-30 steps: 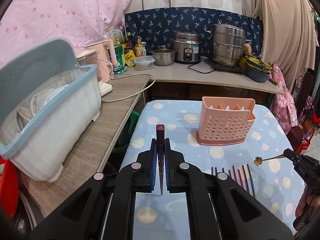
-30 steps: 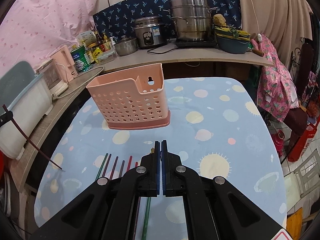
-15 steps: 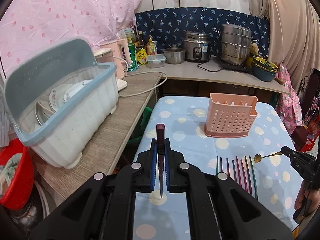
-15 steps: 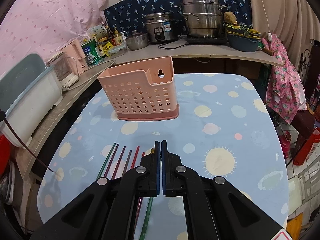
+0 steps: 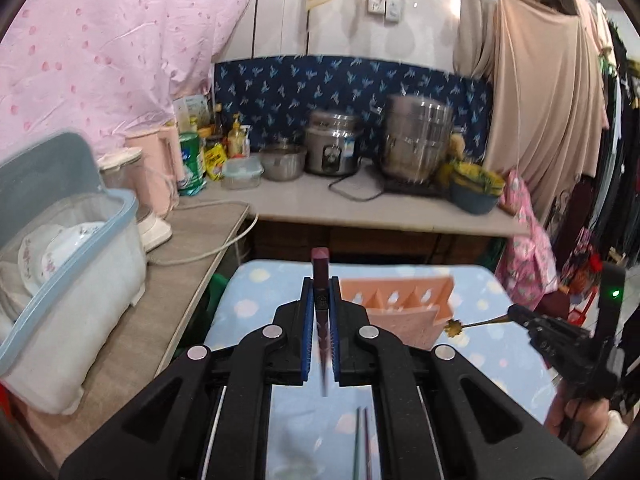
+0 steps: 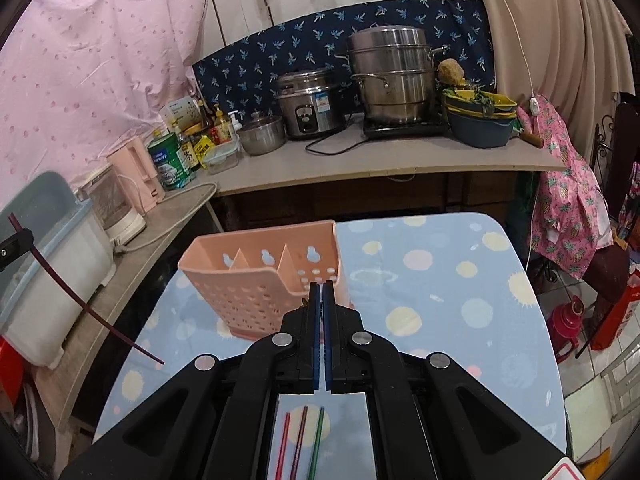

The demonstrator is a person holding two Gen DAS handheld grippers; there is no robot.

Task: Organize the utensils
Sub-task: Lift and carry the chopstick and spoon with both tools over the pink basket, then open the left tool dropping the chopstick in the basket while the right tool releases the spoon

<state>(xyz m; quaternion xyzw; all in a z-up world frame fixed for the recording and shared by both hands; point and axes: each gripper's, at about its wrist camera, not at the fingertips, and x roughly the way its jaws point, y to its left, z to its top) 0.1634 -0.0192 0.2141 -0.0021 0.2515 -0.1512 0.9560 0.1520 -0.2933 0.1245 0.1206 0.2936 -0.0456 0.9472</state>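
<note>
Our left gripper (image 5: 321, 300) fingers clamp a dark red chopstick (image 5: 320, 276), the pink utensil holder (image 6: 260, 280) just beyond them. Right gripper (image 6: 321, 300) fingers pinch a gold-ended utensil (image 5: 472, 325); loose chopsticks (image 6: 300, 440) lie on the surface beneath.

A pink spotted cloth sheet (image 6: 92, 80) hangs across the upper left. At centre, a navy leaf-print backsplash (image 6: 340, 40) stands behind a pale L-shaped countertop (image 6: 360, 160). Beige curtains (image 6: 560, 40) fill the upper right; white floor tiles (image 6: 600, 372) show lower right.

both tools clamped shut, tilted downward: left tool (image 5: 321, 300), right tool (image 6: 321, 300).
</note>
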